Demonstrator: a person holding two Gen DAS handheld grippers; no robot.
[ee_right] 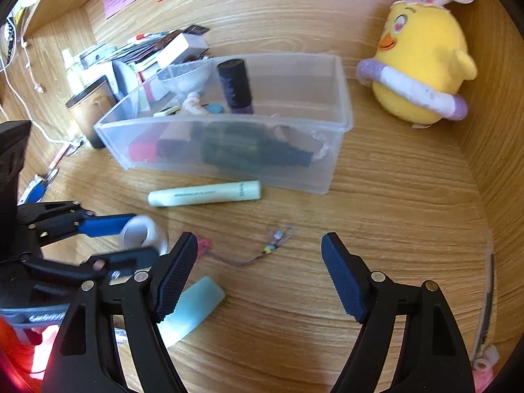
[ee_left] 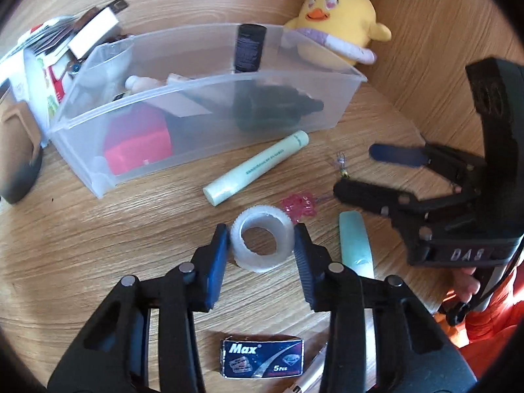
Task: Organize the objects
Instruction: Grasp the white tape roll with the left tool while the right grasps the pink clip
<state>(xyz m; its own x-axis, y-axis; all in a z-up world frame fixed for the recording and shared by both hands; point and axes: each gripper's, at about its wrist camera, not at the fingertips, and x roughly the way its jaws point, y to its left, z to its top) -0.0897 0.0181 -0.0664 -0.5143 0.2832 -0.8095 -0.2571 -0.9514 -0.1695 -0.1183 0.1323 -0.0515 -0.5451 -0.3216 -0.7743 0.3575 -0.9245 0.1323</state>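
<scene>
The left gripper [ee_left: 261, 247] pinches the tape roll [ee_left: 258, 240] at lower centre; the right gripper [ee_right: 258, 275] is spread, empty. The clear bin [ee_left: 209, 91], upper centre, holds a dark bottle [ee_left: 278, 106], red box [ee_left: 137, 144] and black tube [ee_left: 249, 47].

Both views look steeply down from close above the wooden counter [ee_left: 98, 229], each along its own fingers. The left wrist view faces the clear bin [ee_left: 203, 104] at 12 o'clock, the right hand-held gripper [ee_left: 353, 172] entering at 3 o'clock. The right wrist view sits further right, the left hand-held gripper [ee_right: 139, 239] at 9 o'clock. Both share the bin, the pale green tube [ee_right: 204, 193] and the yellow plush chick [ee_right: 422, 75].
</scene>
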